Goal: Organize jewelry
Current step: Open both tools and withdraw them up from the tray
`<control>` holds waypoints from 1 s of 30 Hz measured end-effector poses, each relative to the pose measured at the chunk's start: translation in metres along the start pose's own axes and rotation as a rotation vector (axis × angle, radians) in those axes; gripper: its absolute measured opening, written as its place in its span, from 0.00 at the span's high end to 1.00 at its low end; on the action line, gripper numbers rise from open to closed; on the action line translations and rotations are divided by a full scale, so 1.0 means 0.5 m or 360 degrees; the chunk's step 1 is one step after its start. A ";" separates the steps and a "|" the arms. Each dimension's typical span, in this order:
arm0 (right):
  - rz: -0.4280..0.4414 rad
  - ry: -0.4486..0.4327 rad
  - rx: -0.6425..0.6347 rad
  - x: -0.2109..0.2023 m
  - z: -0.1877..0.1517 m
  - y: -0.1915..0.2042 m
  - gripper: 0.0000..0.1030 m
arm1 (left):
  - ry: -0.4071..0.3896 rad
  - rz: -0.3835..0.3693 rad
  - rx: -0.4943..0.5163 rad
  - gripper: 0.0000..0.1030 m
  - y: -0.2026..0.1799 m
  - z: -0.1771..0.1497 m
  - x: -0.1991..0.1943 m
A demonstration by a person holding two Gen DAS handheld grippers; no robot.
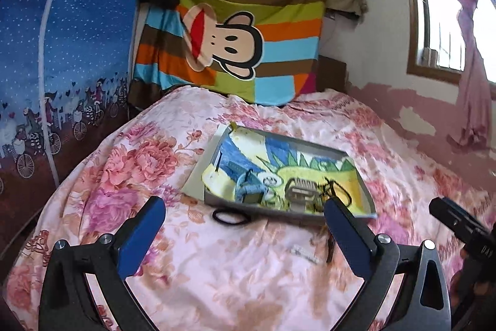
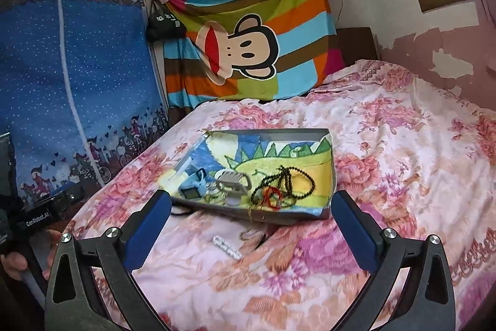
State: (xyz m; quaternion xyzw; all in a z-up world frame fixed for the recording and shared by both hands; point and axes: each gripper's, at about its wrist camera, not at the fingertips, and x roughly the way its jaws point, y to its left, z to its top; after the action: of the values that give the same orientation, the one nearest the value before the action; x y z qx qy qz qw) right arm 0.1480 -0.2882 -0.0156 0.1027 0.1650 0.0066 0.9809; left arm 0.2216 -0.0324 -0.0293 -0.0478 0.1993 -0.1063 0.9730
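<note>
Lettering reading "GenRobot.AI" shows in white on the black body of the left gripper's handle, seen at the left edge of the right wrist view; a hand [image 2: 14,264] is wrapped round the grip below it. Part of the other unit at the right edge of the left wrist view carries pale letters too blurred to make out. The black bag [image 2: 164,22] hanging by the striped monkey blanket [image 2: 248,51] has white characters I cannot read.

On the floral bedspread [image 2: 387,145] lies a shallow grey tray [image 2: 269,132] lined with a bright child-style drawing. Inside it, toward the near edge, sit a dark beaded necklace [image 2: 283,180] with a red cord tangled in it, a pale grey claw hair clip [image 2: 232,180], and a light blue watch [image 2: 192,186]. Just outside the tray's near edge rest a black hair tie [image 1: 231,216], a small white sparkly clip [image 2: 227,246] and a thin dark strand [image 2: 252,233].

The left gripper [image 1: 245,225] hangs spread wide with nothing between its blue pads, above the bedspread near the hair tie. The right gripper [image 2: 251,219] is likewise spread and empty, framing the tray's near edge.
</note>
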 end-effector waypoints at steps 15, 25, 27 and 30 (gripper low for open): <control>-0.0007 0.0393 -0.0029 0.005 -0.115 0.016 0.01 | 0.0403 -0.0096 0.0207 0.00 0.003 -0.077 0.056; -0.0034 0.0710 -0.0024 0.083 -0.182 0.007 0.02 | 0.0596 -0.0029 0.0220 0.00 0.006 -0.109 0.102; -0.0023 0.0720 -0.0008 0.090 -0.184 0.002 0.01 | 0.0616 -0.0003 0.0244 0.00 0.005 -0.112 0.111; 0.0011 0.0731 0.0021 0.105 -0.178 -0.005 0.02 | 0.0647 0.0018 0.0240 0.00 0.011 -0.116 0.125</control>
State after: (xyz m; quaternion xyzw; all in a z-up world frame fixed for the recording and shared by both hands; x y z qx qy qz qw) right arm 0.1687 -0.2702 -0.1153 0.1055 0.3836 0.0321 0.9169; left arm 0.2557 -0.0442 -0.1066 0.0488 0.3831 -0.1230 0.9142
